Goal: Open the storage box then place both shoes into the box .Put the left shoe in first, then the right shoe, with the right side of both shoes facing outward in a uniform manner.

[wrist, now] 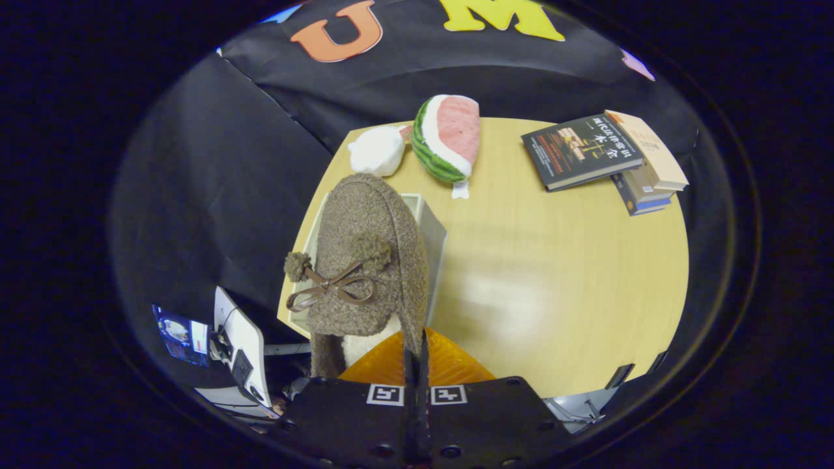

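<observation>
A brown fuzzy shoe [368, 260] with a brown bow and pom-poms hangs from my gripper [417, 355], toe pointing away from me. The two orange fingers [456, 365] are pressed together on the shoe's right collar edge. Its pale lining shows just ahead of the fingers. Under the shoe stands the open storage box [432, 236], white-grey, near the table's left edge; the shoe covers most of its opening, so I cannot see what is inside.
On the round wooden table [554, 280], a watermelon-slice plush [448, 137] and a white plush [376, 151] lie beyond the box. A stack of books [603, 156] sits far right. Off the table's left edge stands a white device [240, 348].
</observation>
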A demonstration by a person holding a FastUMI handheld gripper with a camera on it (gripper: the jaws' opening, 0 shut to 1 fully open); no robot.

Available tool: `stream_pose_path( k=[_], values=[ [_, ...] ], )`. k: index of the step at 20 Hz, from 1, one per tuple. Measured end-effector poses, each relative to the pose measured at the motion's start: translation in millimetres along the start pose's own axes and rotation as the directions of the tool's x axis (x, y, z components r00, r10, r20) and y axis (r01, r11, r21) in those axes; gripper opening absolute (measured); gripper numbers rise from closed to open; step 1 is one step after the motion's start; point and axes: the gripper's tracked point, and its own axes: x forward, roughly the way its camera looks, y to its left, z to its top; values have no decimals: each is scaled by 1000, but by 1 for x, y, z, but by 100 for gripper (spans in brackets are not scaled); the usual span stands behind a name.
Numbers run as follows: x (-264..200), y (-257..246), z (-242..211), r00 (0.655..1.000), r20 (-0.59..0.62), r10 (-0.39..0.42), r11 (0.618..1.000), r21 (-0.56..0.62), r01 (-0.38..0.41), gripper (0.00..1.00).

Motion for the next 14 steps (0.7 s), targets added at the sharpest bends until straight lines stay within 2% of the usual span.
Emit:
stream_pose_path(
  k=[3,7,11,14],
  values=[
    [29,38,7,1000,-13,-22,1000,18,22,1],
    [78,58,6,994,-47,-98,993,58,100,1],
    [122,48,1,978,-100,-184,975,104,195,1],
    [137,23,7,947,-108,-303,944,106,314,1]
  ],
)
